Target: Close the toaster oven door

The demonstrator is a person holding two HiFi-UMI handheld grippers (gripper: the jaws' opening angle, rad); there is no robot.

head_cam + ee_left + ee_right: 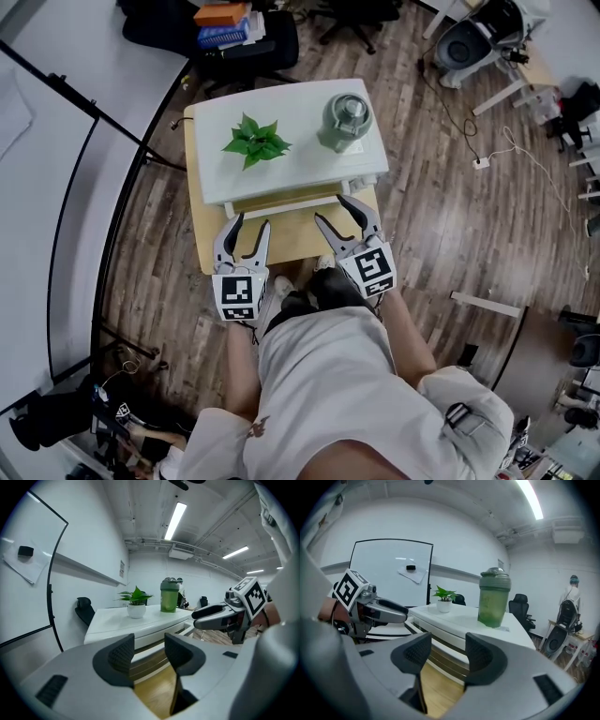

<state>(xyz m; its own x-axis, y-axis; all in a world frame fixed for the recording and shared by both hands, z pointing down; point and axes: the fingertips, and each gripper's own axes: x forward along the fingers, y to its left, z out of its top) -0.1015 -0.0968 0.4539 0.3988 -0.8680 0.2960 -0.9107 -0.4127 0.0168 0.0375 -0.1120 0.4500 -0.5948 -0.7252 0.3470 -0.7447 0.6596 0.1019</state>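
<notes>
Head view: left gripper point(250, 223) and right gripper point(331, 208) are held part-open, empty, before the toaster oven door point(281, 200); a closing push is likely needed.

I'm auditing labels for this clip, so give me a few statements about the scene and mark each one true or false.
1. A potted plant stands on the toaster oven. True.
2. The green bottle lies on its side. False: it stands upright on the oven, beside the plant.
3. The left hand-held gripper clamps the oven's handle. False: its jaws are apart with nothing between them.
4. The right hand-held gripper is empty. True.
5. The oven sits on the floor. False: it sits on a wooden table.
</notes>
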